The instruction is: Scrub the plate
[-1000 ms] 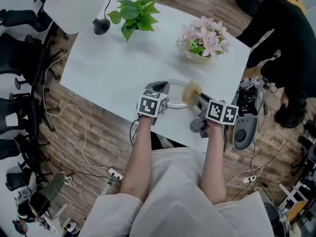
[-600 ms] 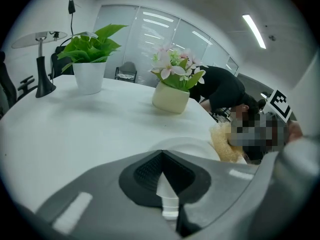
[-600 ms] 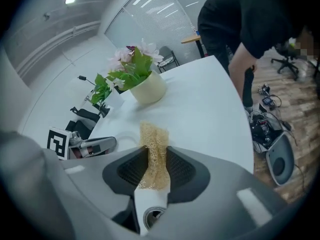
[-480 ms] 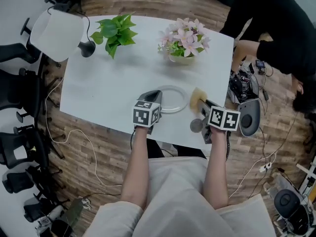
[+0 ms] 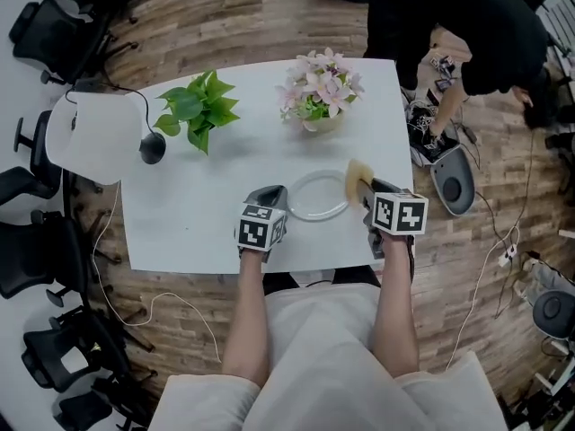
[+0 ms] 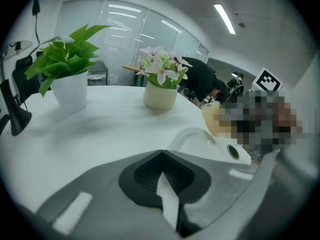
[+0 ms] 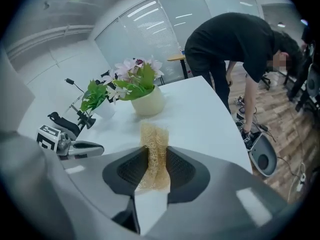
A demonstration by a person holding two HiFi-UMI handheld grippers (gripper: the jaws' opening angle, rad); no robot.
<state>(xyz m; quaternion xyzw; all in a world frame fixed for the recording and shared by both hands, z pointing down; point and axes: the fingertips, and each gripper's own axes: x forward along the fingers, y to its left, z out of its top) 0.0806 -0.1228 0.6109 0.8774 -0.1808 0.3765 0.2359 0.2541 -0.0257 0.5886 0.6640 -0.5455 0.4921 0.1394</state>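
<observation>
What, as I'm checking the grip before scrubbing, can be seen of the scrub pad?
The scrub pad is a tan, coarse, fibrous wad, loofah-like. It stands on edge, pinched between the jaws of the right gripper, its top sticking out past their tips. It sits above the white table at the right rim of the plate; contact with it cannot be told.
</observation>
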